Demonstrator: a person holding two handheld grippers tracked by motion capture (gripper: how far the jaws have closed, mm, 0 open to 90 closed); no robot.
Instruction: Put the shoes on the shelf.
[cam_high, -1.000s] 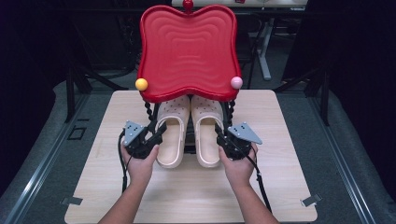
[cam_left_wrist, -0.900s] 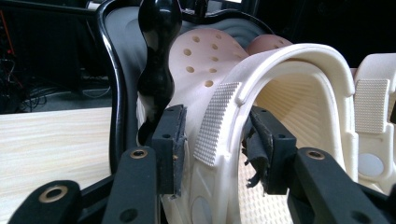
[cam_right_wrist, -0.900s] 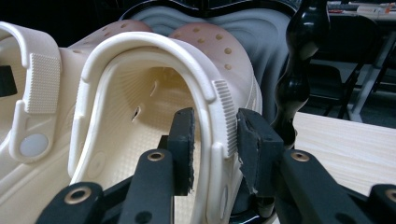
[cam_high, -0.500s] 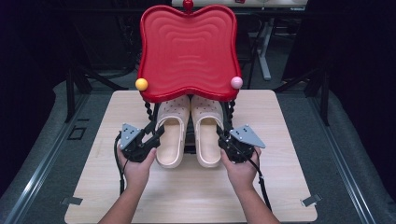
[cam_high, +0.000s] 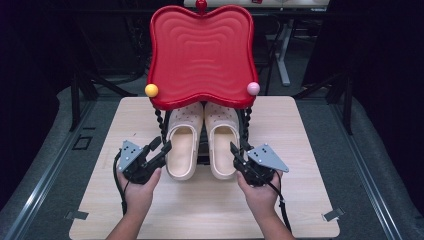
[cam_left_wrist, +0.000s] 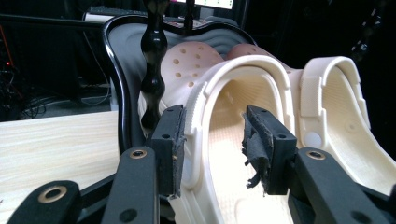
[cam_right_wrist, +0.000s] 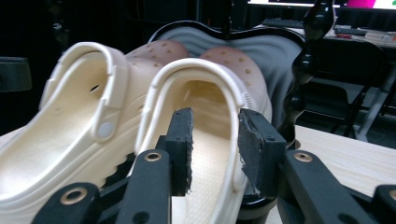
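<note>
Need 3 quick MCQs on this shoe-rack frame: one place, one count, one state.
1. Where do the clogs sit?
A. on the red top shelf
B. on the lower shelf under it
C. on the floor

2. How many coloured balls are on the red shelf's front corners?
A. two
B. three
C. none

3. The left gripper's jaws are:
A. fully shut
B. apart, astride a clog's outer wall
C. holding a ball

Key: 1 B, toes tucked beneath the red shelf; 2 A, one yellow, one pink; 3 B, the left gripper view shows a gap.

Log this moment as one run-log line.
left gripper: open, beside left clog | right gripper: open, beside right clog | clogs: on rack under red tray
</note>
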